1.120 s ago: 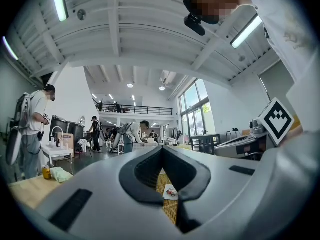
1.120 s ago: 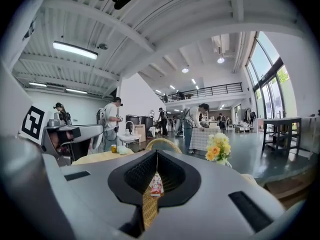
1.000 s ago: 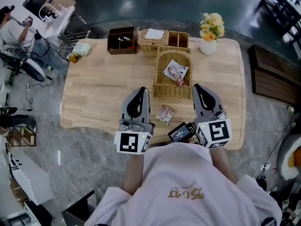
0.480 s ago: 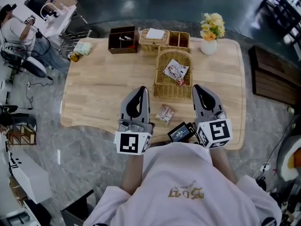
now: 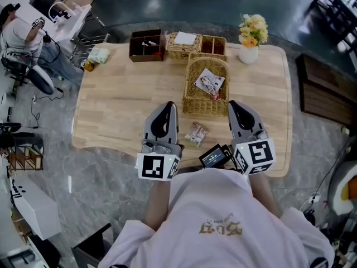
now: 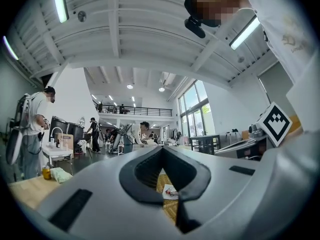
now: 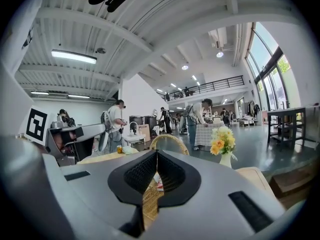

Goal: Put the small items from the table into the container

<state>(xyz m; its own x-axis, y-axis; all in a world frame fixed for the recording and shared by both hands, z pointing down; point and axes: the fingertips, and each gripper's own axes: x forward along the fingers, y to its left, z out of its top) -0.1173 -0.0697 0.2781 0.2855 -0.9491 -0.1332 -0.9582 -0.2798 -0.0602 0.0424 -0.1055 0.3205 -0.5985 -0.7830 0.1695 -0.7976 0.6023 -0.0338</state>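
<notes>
A small brown snack packet (image 5: 196,133) lies on the wooden table (image 5: 122,105) near its front edge, between my two grippers. Just beyond it stands a tall wicker basket (image 5: 192,102) with a red-and-white packet (image 5: 210,83) inside. My left gripper (image 5: 169,106) hovers left of the loose packet, shut with nothing held. My right gripper (image 5: 233,104) is to the right of the basket's front, also shut and empty. In the left gripper view the left gripper (image 6: 162,148) meets at its tips, with the basket (image 6: 167,204) showing behind. The right gripper (image 7: 156,153) likewise shows closed pads before the basket (image 7: 170,140).
At the table's far edge stand a dark brown box (image 5: 146,45), a low two-part wicker tray (image 5: 196,46) and a vase of yellow flowers (image 5: 250,38). A green packet (image 5: 99,56) lies at the far left corner. A small screen device (image 5: 213,157) hangs at my chest.
</notes>
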